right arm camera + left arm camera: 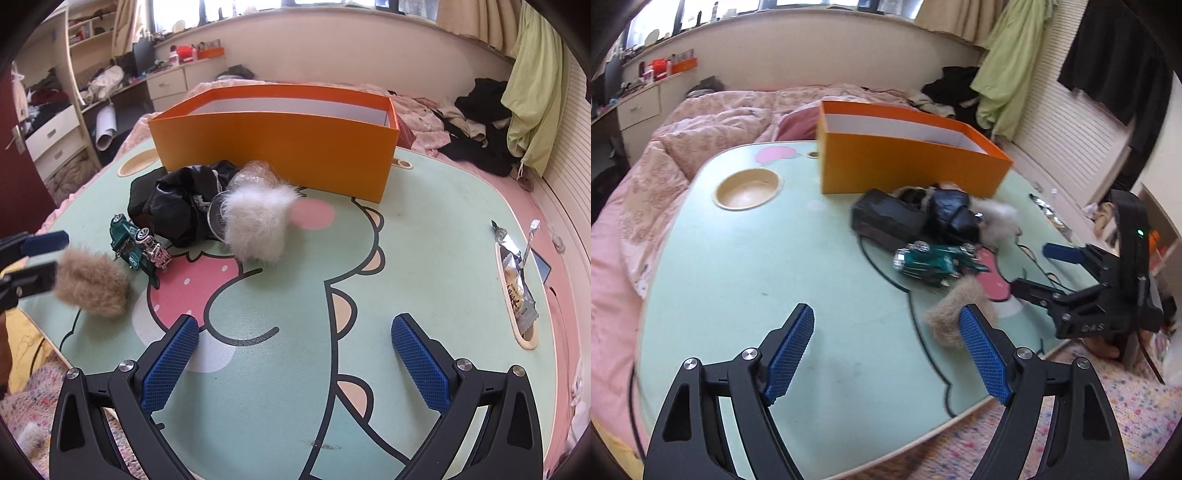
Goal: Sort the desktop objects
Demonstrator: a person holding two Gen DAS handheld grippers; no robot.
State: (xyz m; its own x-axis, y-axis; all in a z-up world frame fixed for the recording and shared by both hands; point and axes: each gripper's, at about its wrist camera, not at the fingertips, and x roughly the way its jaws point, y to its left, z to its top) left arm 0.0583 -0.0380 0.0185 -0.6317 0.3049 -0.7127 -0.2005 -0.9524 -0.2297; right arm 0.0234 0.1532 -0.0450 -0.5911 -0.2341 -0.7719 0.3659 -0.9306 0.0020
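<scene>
On the pale green cartoon table (424,240) stands an open orange box (277,147), also in the left wrist view (905,166). In front of it lie a black bag (181,203), a white fur ball (255,225), a green toy car (136,245) and a brown fur ball (92,288). My left gripper (886,317) is open with only bare table between its fingers. The brown fur ball (945,321) sits just behind its right fingertip, outside the gap. My right gripper (295,325) hovers open over the table with nothing in it.
A snack packet (517,288) lies in a slot at the table's right edge. A round cup hollow (748,190) sits at the far left. A bed with a pink quilt (701,122) surrounds the table. A speckled rug (1126,406) lies below the near edge.
</scene>
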